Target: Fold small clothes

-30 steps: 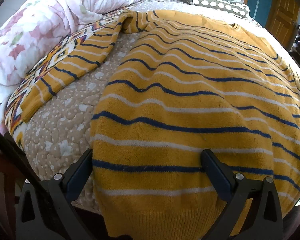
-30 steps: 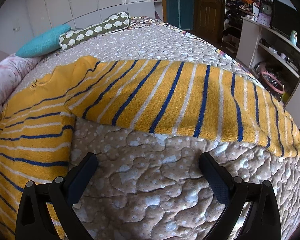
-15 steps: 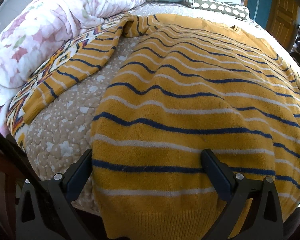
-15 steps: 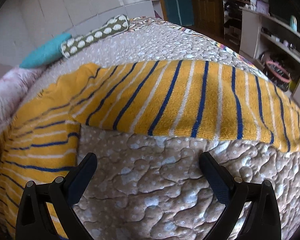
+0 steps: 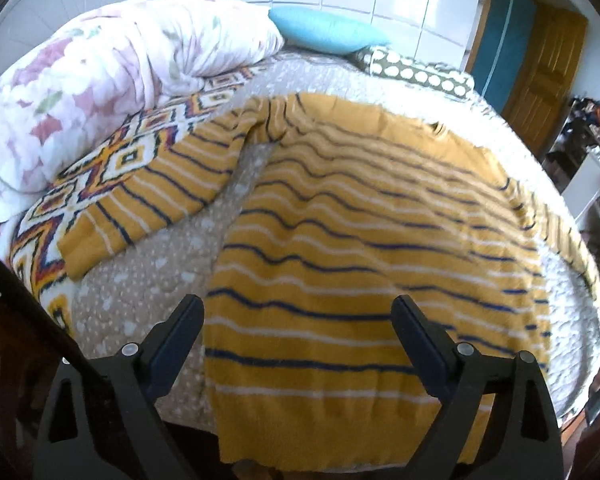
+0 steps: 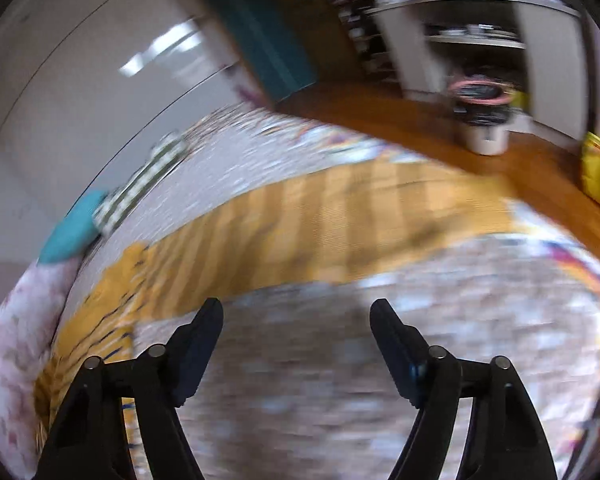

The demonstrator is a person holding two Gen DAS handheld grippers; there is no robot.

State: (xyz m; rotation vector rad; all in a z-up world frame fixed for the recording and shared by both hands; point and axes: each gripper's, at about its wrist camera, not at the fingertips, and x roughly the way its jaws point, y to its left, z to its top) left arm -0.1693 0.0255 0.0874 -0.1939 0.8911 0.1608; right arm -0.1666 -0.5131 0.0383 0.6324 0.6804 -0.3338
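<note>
A yellow sweater with blue and white stripes lies spread flat on the quilted bed, its hem hanging over the near edge. One sleeve lies out to the left. My left gripper is open and empty, held above the hem. In the blurred right wrist view the other sleeve stretches across the bed toward the right edge. My right gripper is open and empty above bare quilt, short of that sleeve.
A floral duvet is bunched at the bed's left. A teal pillow and a dotted pillow lie at the head. A patterned blanket edges the left side. Shelves and a bin stand on the floor beyond the bed.
Both grippers have pulled back and up from the bed. The right gripper has swung fast, blurring its view and showing the floor and shelves. Its jaws stand a little narrower.
</note>
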